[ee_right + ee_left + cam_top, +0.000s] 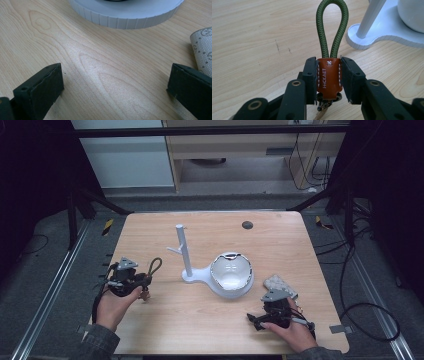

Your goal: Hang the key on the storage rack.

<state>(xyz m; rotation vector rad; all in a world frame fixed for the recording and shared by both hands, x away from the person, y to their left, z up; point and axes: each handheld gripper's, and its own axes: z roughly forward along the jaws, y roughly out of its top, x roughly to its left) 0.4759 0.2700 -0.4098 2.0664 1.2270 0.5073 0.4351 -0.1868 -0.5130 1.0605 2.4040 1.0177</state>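
A keychain with a green cord loop [332, 27] and a brown leather tab [329, 76] sits between the jaws of my left gripper [329, 77], which is shut on the tab. From above, the left gripper [142, 282] is over the table's left side, and the loop [155, 265] points toward a white stand. The stand has an upright post with a side peg [182, 249] and a white bowl [230, 274] on its flat base [387, 33]. My right gripper [266, 312] rests near the front right, and its jaws [115, 85] stand wide open over bare wood.
A patterned grey cloth [276, 282] lies just beyond the right gripper, beside the bowl, with its corner [203, 47] next to the right jaw. A small dark disc [247, 225] sits near the far edge of the wooden table [280, 245]. Cables lie on the floor around it.
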